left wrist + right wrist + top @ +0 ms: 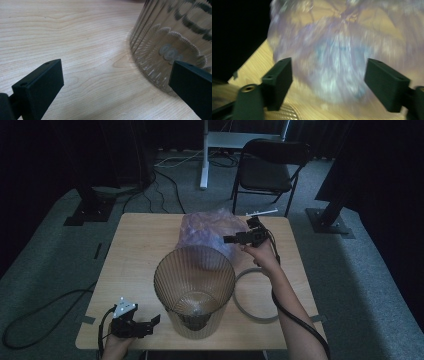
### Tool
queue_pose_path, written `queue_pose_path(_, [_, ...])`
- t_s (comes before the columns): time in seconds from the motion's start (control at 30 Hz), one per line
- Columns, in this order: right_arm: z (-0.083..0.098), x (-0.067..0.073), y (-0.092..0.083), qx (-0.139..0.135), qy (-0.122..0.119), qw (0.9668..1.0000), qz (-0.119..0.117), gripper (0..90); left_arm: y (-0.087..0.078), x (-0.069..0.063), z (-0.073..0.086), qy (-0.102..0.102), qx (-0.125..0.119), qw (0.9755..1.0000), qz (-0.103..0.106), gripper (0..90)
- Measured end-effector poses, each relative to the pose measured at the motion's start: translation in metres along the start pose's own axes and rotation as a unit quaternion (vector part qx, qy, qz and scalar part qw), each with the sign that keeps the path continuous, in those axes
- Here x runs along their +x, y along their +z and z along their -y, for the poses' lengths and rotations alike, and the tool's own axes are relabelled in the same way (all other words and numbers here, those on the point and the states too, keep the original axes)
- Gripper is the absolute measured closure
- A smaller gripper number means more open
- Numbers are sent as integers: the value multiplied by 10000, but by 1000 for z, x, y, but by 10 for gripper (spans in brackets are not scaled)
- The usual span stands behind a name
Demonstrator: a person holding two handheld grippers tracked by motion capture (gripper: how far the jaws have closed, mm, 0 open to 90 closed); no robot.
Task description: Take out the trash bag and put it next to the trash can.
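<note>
Dark curtains and grey carpet surround a pale wooden bench (145, 245), with a folding chair (267, 170) standing behind it. Taking the ribbed clear bin (194, 287) in the bench's middle as the landmark: at its lower left the left tool (142, 326) rests low near the front edge, its jaws spread apart with nothing between them, aimed at the bin's base; it seems parked there ready to steady the bin. In the left gripper view the bin wall (172, 37) rises just beyond the right jaw, not touching it as far as I can tell. Behind the bin, touching or nearly touching its far rim, lies the crumpled translucent purple bag (207, 227), probably meant as the bin's liner. To the bin's upper right, the right tool (235, 239) points leftward at the bag with jaws wide apart, clamping nothing; the bag (332, 62) fills the space ahead of them, likely about to be gripped. Right of the bin, a grey ring (250, 295) lies flat, partly hidden behind the bin and under the person's forearm. Motion blur in the right gripper view hides the bag's folds and opening, and the bin's bottom contents are hard to make out.
</note>
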State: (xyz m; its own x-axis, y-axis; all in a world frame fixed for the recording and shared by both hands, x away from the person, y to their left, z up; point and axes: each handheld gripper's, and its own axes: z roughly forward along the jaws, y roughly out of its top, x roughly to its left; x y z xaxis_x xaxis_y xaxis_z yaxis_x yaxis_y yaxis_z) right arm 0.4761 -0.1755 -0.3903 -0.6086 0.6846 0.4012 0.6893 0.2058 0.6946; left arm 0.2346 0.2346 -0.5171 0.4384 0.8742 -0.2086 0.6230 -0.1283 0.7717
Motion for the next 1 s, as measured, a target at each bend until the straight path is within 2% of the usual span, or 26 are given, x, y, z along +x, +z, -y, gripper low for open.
queue_pose_path(0.07, [3, 1, -3, -32, -45, 9999, 92, 181, 0, 0, 0, 13, 24, 10000, 15, 0])
queue_pose_path(0.4, [20, -8, -39, -531, 11, 9986, 31, 182, 0, 1, 0, -35, 17, 10000, 32, 0])
queue_pose_path(0.57, [32, -12, -54, -596, -8, 9981, 142, 182, 0, 1, 0, -53, 20, 10000, 43, 0])
queue_pose_path(0.67, [46, -15, -67, -629, -62, 9977, 247, 189, 0, 1, 0, -64, 18, 10000, 58, 0])
queue_pose_path(0.77, [61, -17, -75, -527, -121, 9978, 385, 191, 0, 1, 1, -80, 19, 9999, 66, 0])
queue_pose_path(1.0, [104, -27, -91, -443, 8, 9976, 525, 211, -1, 2, 1, -98, 20, 9999, 68, 0])
